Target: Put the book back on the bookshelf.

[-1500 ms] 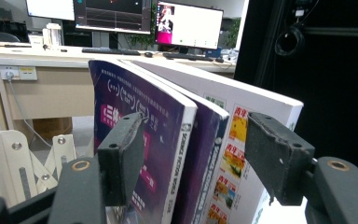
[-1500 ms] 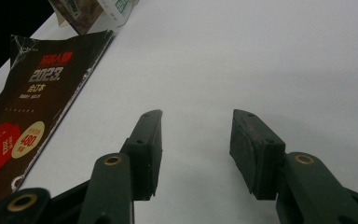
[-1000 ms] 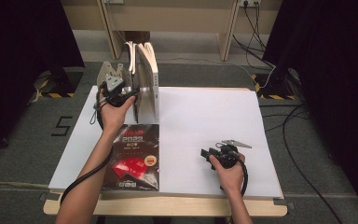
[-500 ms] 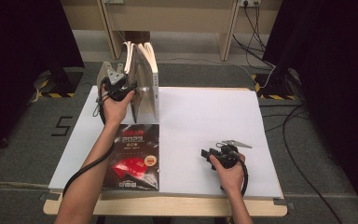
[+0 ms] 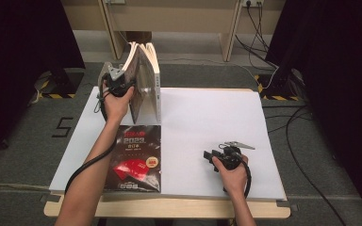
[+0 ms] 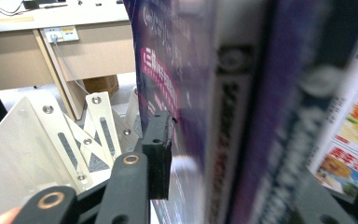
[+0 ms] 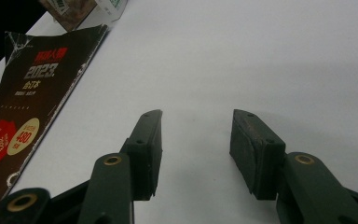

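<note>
Left tool: jaws just been closing, set round upright purple-covered magazines w/ left pad touching cover; grip looked clamped. Mags stood in pale metal rack at far-left table edge. Right tool: jaws apart, nothing betw., resting on white table. Flat black-red "2023" magazine lay near front-left.

Even overhead light falls on the white table, bright and slightly washed out, while both sides of the room sink into black. Shadows are soft and faint. The high view is low in detail. In the left gripper view the books are heavily blurred; the right gripper view is sharp near the jaws.
</note>
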